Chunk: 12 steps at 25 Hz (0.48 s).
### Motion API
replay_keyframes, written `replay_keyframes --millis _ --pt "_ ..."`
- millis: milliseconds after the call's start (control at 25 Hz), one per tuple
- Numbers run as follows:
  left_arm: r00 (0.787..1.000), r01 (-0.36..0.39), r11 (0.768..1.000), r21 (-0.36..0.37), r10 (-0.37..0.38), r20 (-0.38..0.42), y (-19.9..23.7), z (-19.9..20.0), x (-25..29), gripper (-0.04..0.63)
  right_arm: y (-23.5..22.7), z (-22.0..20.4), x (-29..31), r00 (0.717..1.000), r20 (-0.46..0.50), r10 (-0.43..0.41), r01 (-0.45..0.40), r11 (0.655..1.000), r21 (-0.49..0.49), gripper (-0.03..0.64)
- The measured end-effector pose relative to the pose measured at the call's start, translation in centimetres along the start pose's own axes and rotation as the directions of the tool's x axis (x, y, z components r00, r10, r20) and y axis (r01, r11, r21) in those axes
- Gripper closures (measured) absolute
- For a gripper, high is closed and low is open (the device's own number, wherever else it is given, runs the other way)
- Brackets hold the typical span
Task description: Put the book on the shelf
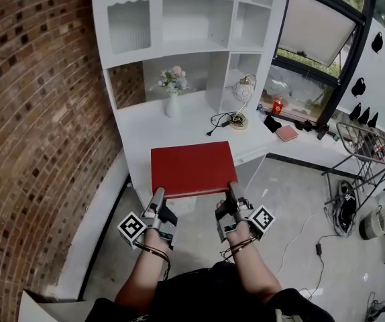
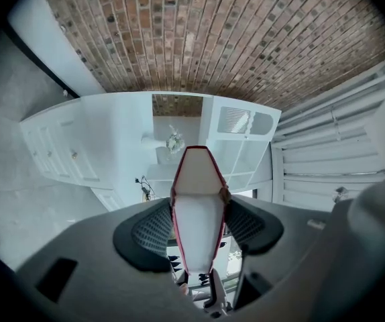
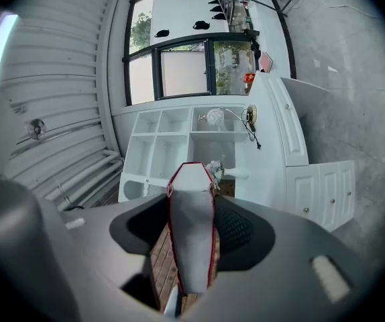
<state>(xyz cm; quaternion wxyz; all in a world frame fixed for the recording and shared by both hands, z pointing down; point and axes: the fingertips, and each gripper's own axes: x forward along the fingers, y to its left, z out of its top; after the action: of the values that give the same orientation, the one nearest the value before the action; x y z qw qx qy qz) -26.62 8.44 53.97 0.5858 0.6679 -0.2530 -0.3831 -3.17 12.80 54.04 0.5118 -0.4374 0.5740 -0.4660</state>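
1. The left gripper (image 1: 158,194) clamps the near left edge of the flat red hardcover book (image 1: 192,168), its ribbed black pads pressed on both covers.
2. The book rides level in the air between the two grippers, just in front of the tall white wooden shelf unit (image 1: 179,19).
3. The right gripper (image 1: 231,192) pinches the near right edge the same way.
4. I'd call this the carry toward the shelf. Next the book needs lifting and steering into a free compartment — well clear of the small white vase of flowers (image 1: 172,92).

Shelf unit (image 1: 179,52) cut off above (head view).
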Motion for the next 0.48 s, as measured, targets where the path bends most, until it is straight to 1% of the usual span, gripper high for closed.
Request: replay_keyframes --millis 120,280,480 --pt "1.000 0.014 1.000 0.004 -0.014 -0.015 0.1 0.5 0.4 0.345 -0.3 -0.1 0.6 1.000 0.009 0.000 0.000 1.000 -0.012 0.383" --pt "1.000 0.009 1.000 0.006 -0.009 -0.021 0.9 1.3 1.7 0.345 -0.8 0.3 2.1 1.000 0.016 0.006 -0.006 1.000 -0.009 0.383" --pt "1.000 0.018 0.999 0.035 -0.017 -0.022 2.2 2.5 4.1 0.344 -1.6 1.2 5.0 1.000 0.002 0.017 -0.017 1.000 -0.001 0.383"
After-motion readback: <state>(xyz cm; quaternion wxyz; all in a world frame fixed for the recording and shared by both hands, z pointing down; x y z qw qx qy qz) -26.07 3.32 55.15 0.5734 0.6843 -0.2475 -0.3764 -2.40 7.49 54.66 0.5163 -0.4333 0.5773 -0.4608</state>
